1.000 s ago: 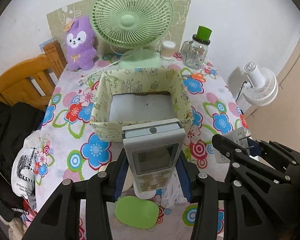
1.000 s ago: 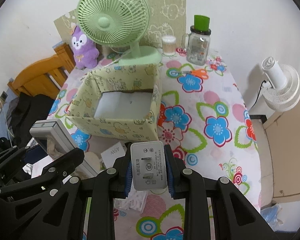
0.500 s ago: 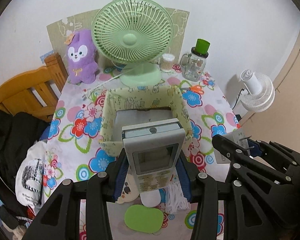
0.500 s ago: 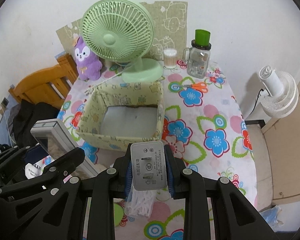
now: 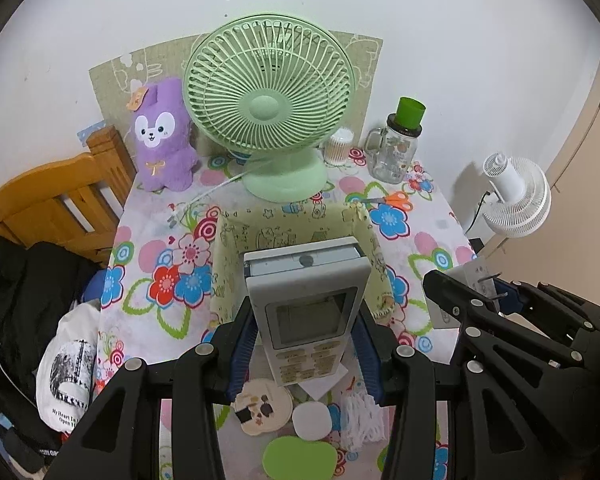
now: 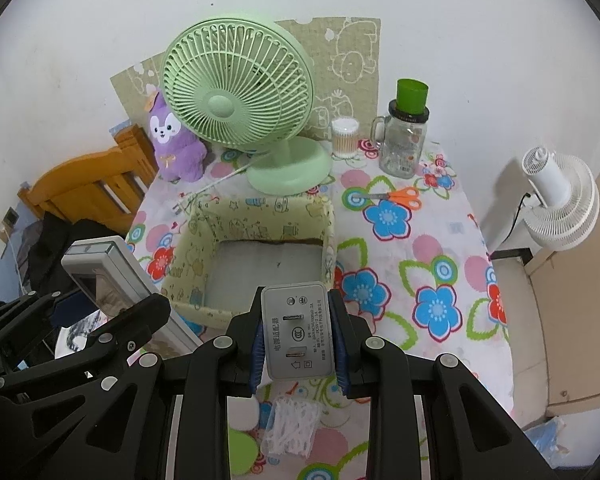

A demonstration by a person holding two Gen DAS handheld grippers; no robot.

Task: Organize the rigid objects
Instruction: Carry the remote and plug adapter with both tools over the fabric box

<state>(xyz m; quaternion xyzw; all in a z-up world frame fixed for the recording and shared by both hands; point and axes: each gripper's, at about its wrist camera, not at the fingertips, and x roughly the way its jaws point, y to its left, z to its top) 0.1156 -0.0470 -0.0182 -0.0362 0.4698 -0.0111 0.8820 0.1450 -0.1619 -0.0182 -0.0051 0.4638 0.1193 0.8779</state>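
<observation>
My left gripper (image 5: 306, 344) is shut on a grey-white air-conditioner remote (image 5: 306, 308), held high above the near part of the table. My right gripper (image 6: 298, 340) is shut on a grey power adapter (image 6: 298, 330), also held high, to the right of the left one. A pale yellow patterned fabric box (image 6: 260, 216) stands open on the flowered tablecloth, ahead of and below both grippers; its grey floor (image 6: 260, 272) is bare. The remote also shows in the right wrist view (image 6: 112, 280), and the adapter in the left wrist view (image 5: 476, 288).
Behind the box stand a green desk fan (image 6: 244, 120), a purple plush (image 6: 176, 148), a cotton-swab jar (image 6: 345, 136) and a glass mug jar with a green cup (image 6: 406, 136). Orange scissors (image 6: 400, 196) lie at the right. Small items (image 5: 304, 416) lie near the table's front edge. A wooden chair (image 5: 52, 200) stands left, a white fan (image 6: 560, 200) right.
Both grippers have risen and drawn back from the table with their objects still held; the box and table look smaller and farther below.
</observation>
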